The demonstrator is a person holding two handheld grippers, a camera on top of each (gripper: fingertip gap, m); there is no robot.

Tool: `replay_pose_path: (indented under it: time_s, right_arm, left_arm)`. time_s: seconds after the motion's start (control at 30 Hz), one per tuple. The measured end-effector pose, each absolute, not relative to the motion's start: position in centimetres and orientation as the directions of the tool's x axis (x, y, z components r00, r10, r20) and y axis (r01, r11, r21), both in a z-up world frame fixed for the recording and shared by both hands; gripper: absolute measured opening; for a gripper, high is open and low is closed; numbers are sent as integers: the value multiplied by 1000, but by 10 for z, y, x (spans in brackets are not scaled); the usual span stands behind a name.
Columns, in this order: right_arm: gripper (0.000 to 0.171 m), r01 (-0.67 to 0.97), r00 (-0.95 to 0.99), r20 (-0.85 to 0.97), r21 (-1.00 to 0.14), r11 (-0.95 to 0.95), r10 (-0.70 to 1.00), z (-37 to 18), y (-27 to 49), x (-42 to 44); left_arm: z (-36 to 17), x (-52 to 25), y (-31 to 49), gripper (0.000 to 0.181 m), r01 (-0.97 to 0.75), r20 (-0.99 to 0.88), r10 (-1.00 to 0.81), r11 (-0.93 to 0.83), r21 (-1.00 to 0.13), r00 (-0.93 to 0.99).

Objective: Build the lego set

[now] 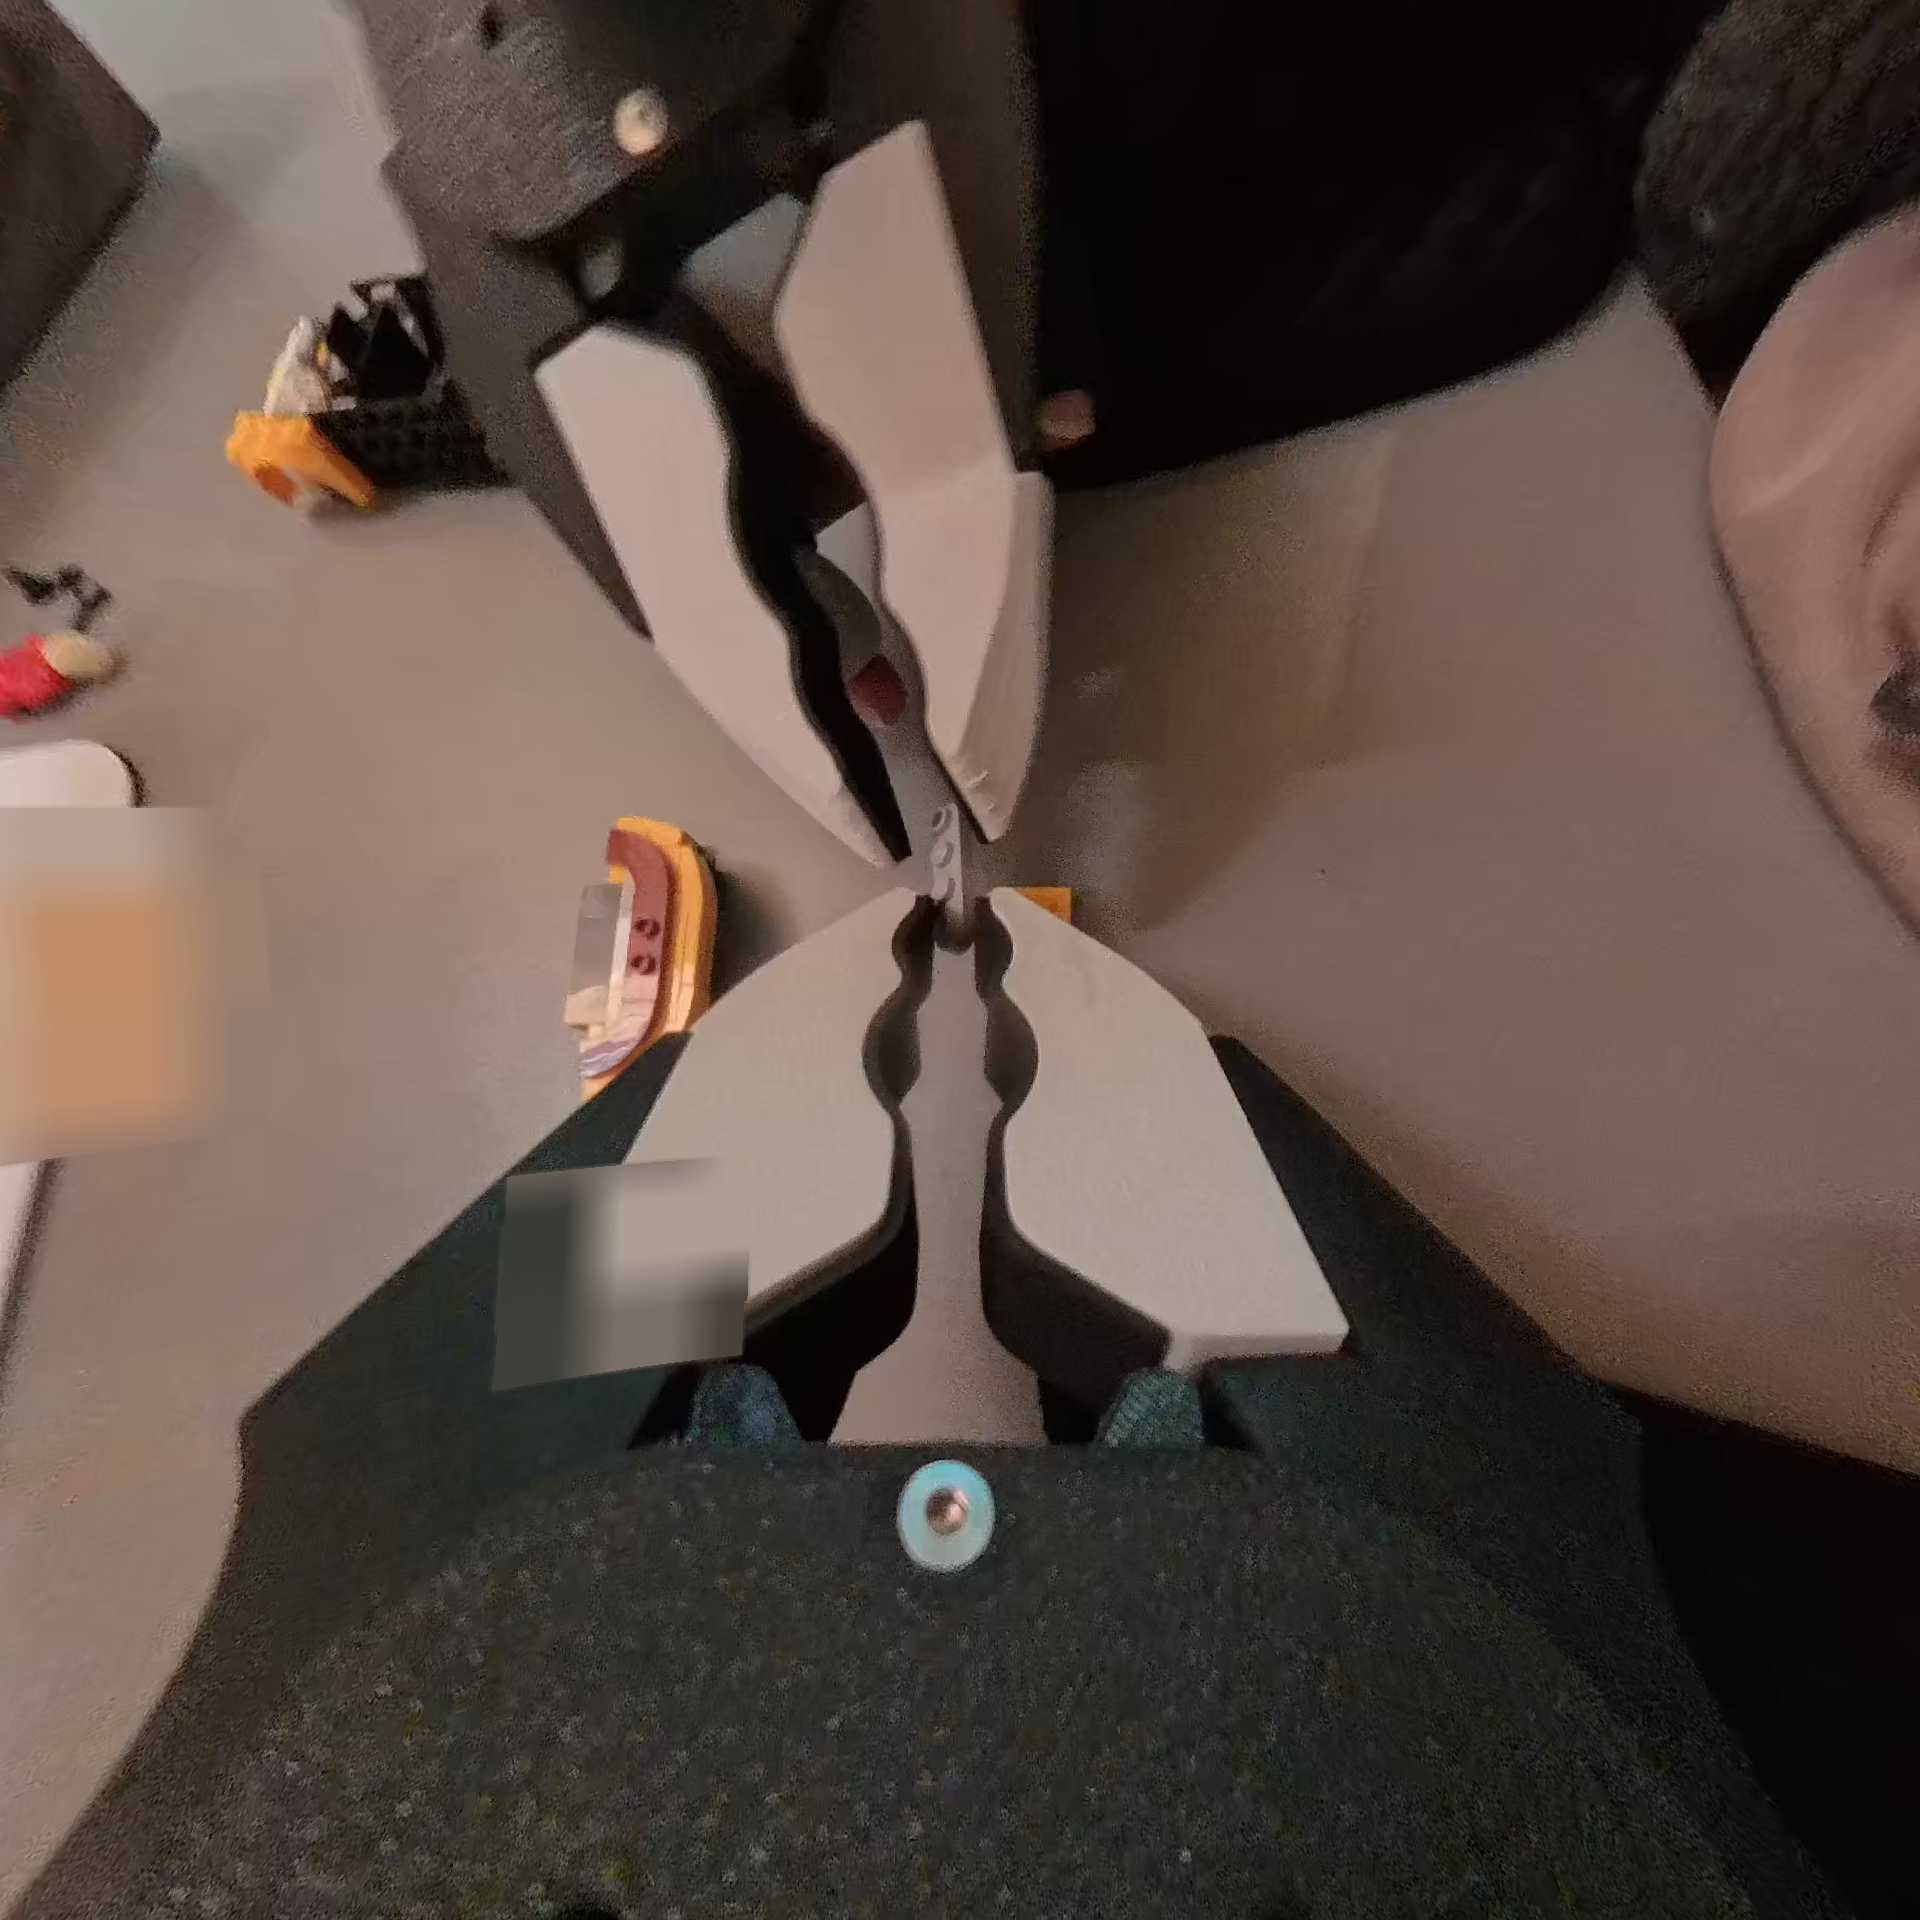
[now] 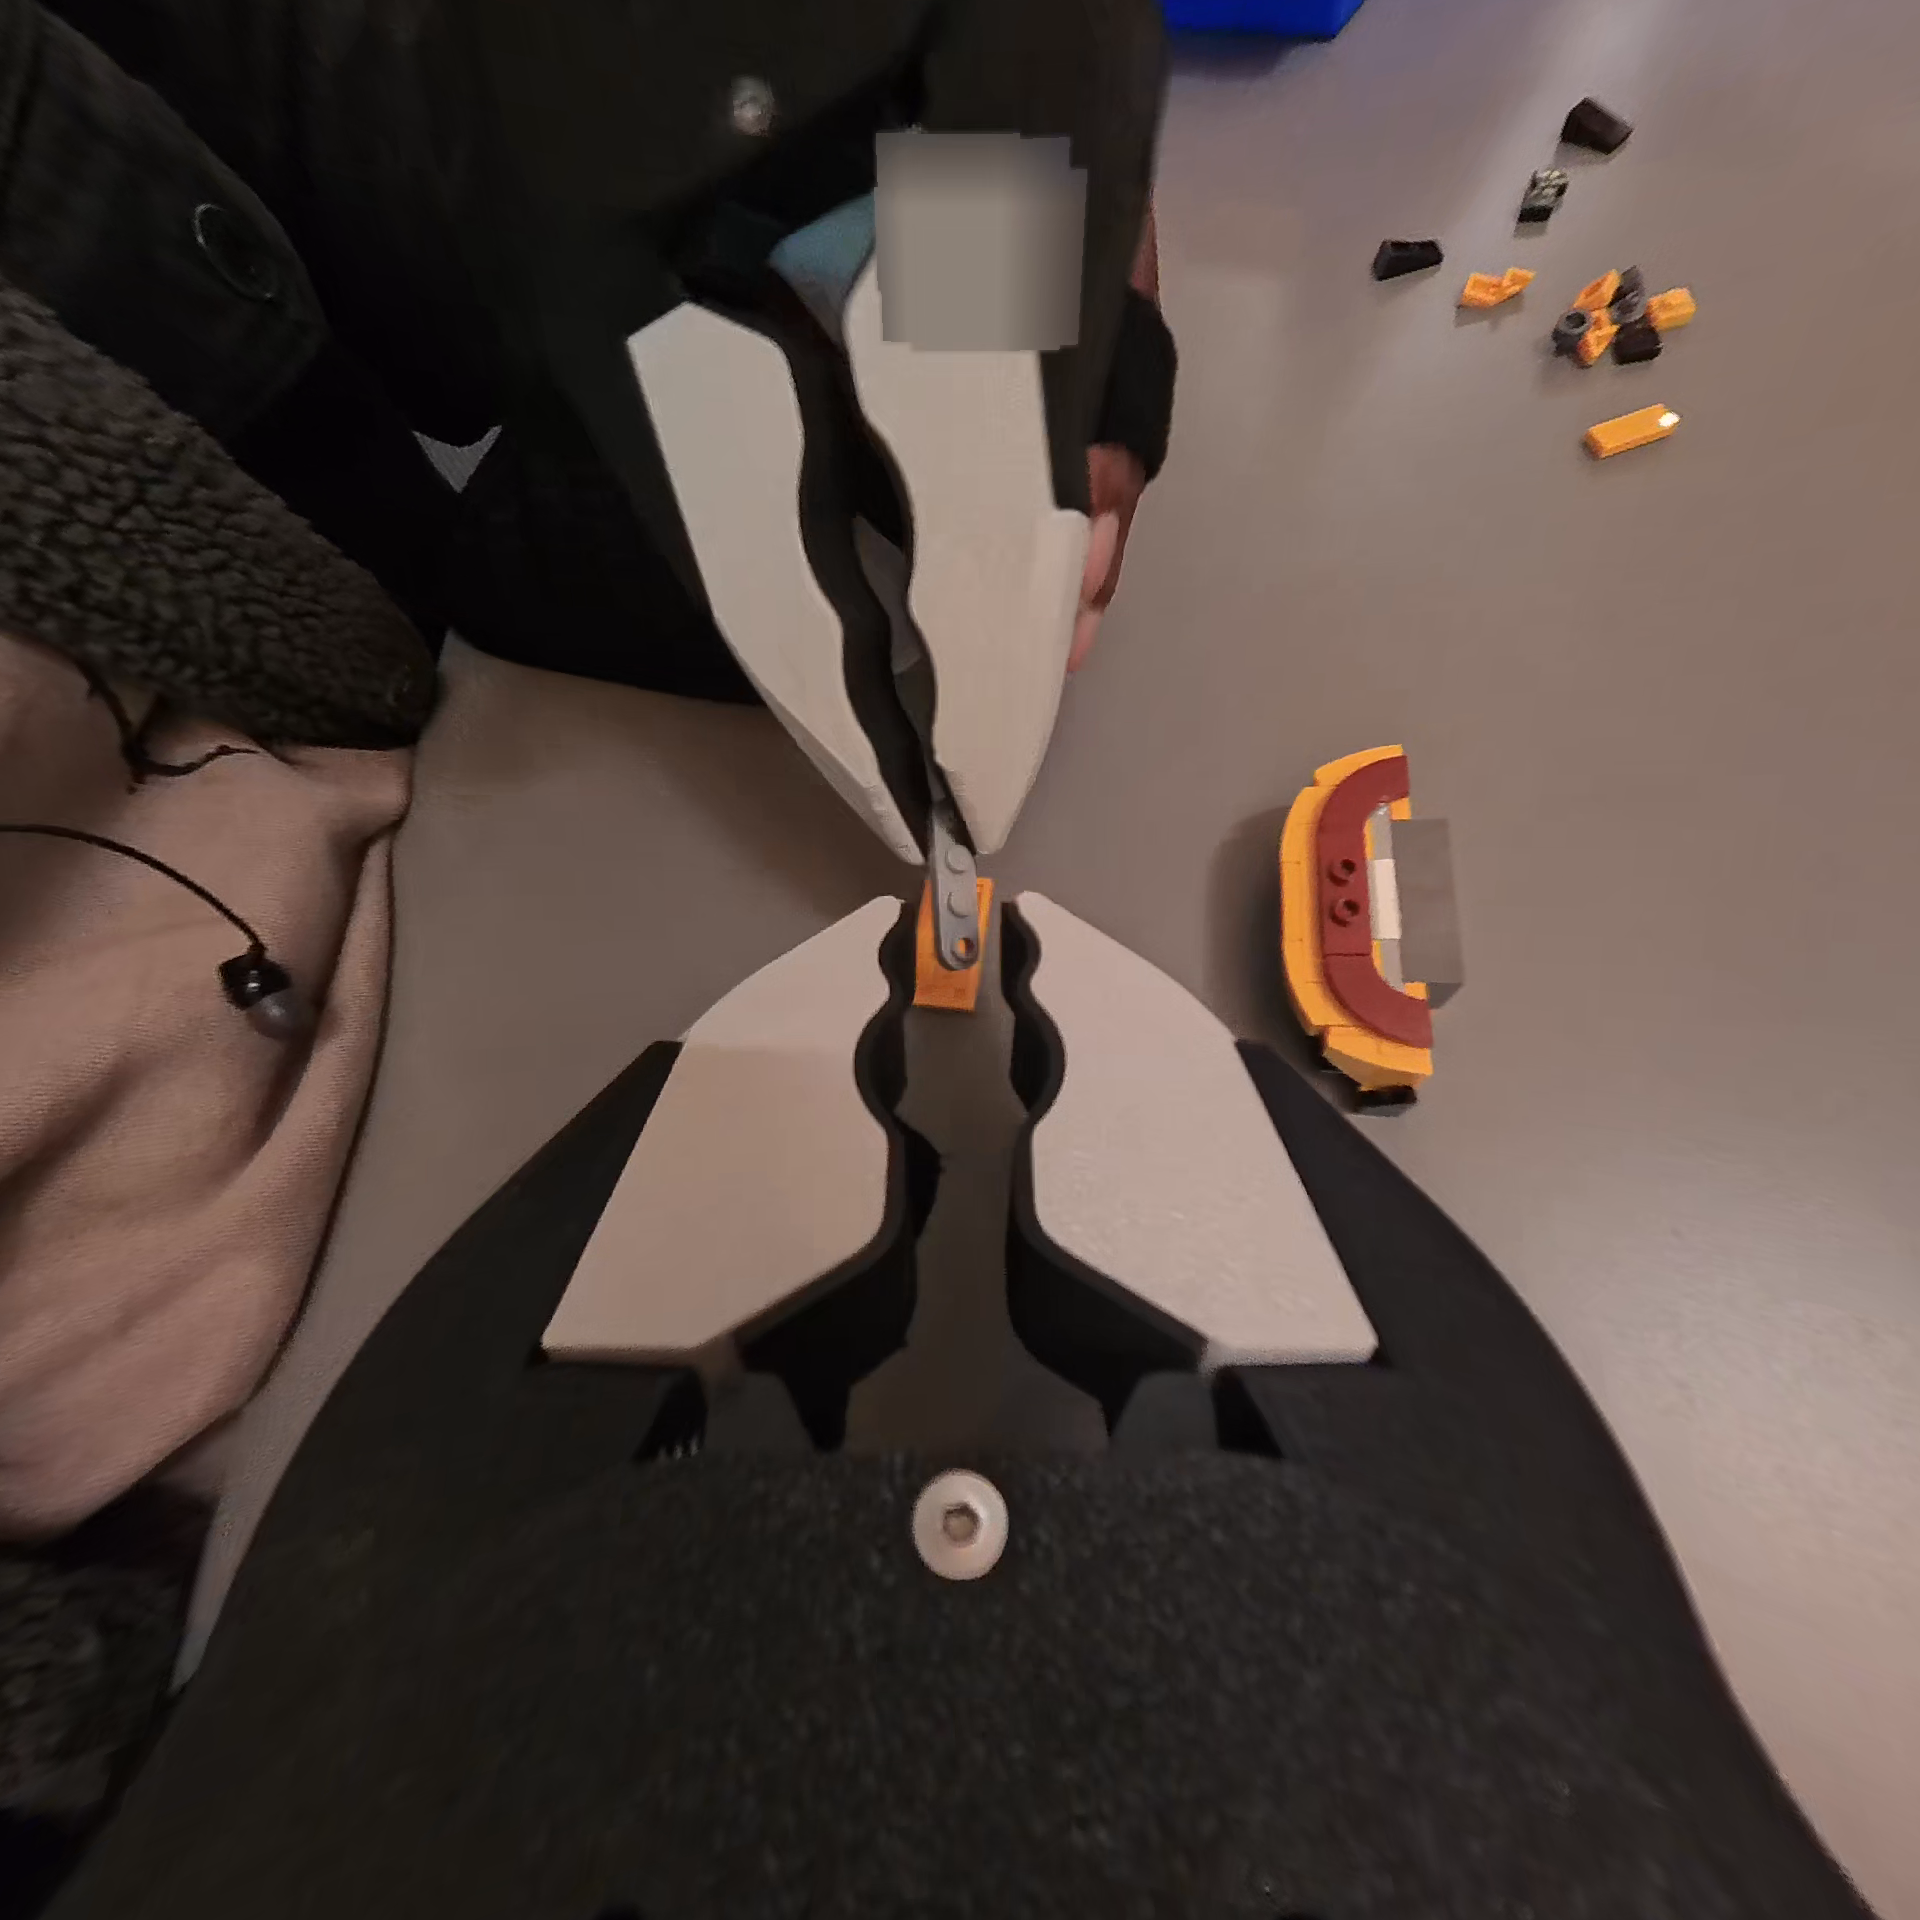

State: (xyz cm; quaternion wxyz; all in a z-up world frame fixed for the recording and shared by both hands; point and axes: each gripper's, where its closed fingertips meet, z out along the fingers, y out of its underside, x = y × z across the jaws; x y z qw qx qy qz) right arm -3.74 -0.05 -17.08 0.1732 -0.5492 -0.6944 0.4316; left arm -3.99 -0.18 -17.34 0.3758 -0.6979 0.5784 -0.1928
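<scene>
A small grey plate (image 1: 943,857) hangs between the two grippers, which meet tip to tip above the grey table. My left gripper (image 1: 951,920) is shut on one end of it. In the right wrist view the left gripper (image 2: 951,847) comes in from the top and pinches the plate (image 2: 954,894). My right gripper (image 2: 951,904) stands narrowly open, wider than the plate, with the plate's holed end between its fingertips. An orange plate (image 2: 945,982) shows under that end and seems to lie on the table. In the left wrist view its corner (image 1: 1044,902) peeks past my fingertip.
A curved orange and dark red arch build (image 2: 1351,914) lies right of the grippers and shows in the left wrist view (image 1: 649,935). A black and orange build (image 1: 353,416) stands far left. Loose orange and black pieces (image 2: 1610,312) and an orange bar (image 2: 1629,429) lie far right. A person's beige clothing (image 2: 156,1039) crowds the left. My two grippers' fingertips are within a few centimetres of each other.
</scene>
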Motion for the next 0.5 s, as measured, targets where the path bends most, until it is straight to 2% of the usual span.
replay_pose_path:
  time_s: [0.03, 0.17, 0.3, 0.5]
  right_arm:
    - [16, 594, -334, -197, -803, 43, 922, -169, 2, -39]
    - [19, 497, -339, 13, -846, 191, 941, -161, 10, -45]
    - [19, 477, -336, 201, -806, 350, 920, -164, 14, -47]
    - [8, 438, -314, 372, -760, 481, 873, -160, 17, -51]
  left_arm:
    - [-174, -42, 0, 7, -634, -100, -955, -106, -766, 280]
    - [-174, -44, 5, 7, -470, 218, -908, -377, -798, 359]
    - [-166, -46, 10, 7, -281, 511, -783, -610, -741, 354]
    - [-161, -48, 14, 7, -161, 668, -669, -735, -658, 327]
